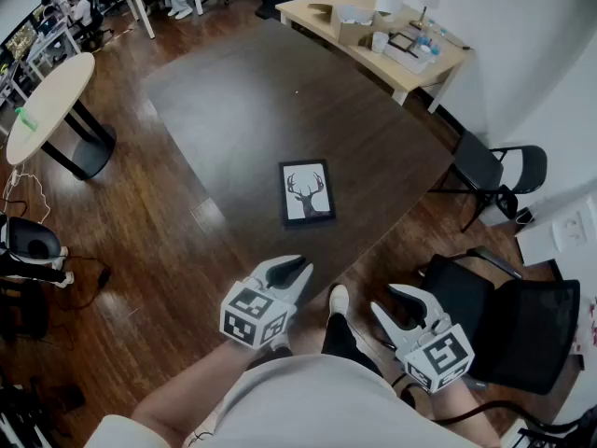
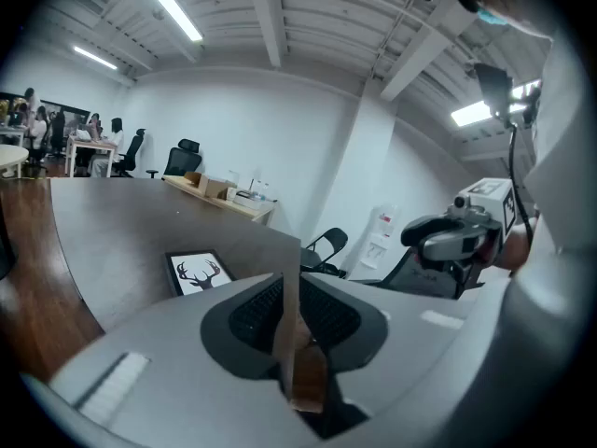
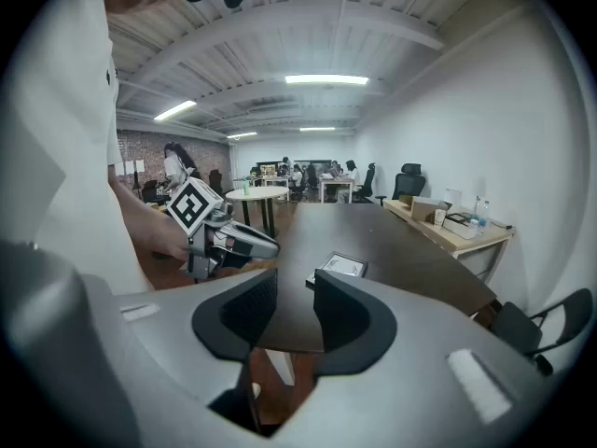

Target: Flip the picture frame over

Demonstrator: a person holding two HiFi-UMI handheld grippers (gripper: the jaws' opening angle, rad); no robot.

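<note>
One black deer-print picture frame (image 1: pixel 307 192) lies face up near the front edge of the dark wooden bench (image 1: pixel 252 91), open surface all round. Two grippers short of that edge: left gripper (image 1: pixel 291 273) fingers pressed together, right gripper (image 1: pixel 392 301) fingers spread.

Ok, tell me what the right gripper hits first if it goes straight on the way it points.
Most likely the dark table, just past its near edge: it fills the gap between the open jaws of the right gripper. The picture frame lies farther on, slightly right. Depth is unclear.

Grey tongs (image 1: pixel 295 270), black-and-white marker cubes (image 1: pixel 254 315)
</note>
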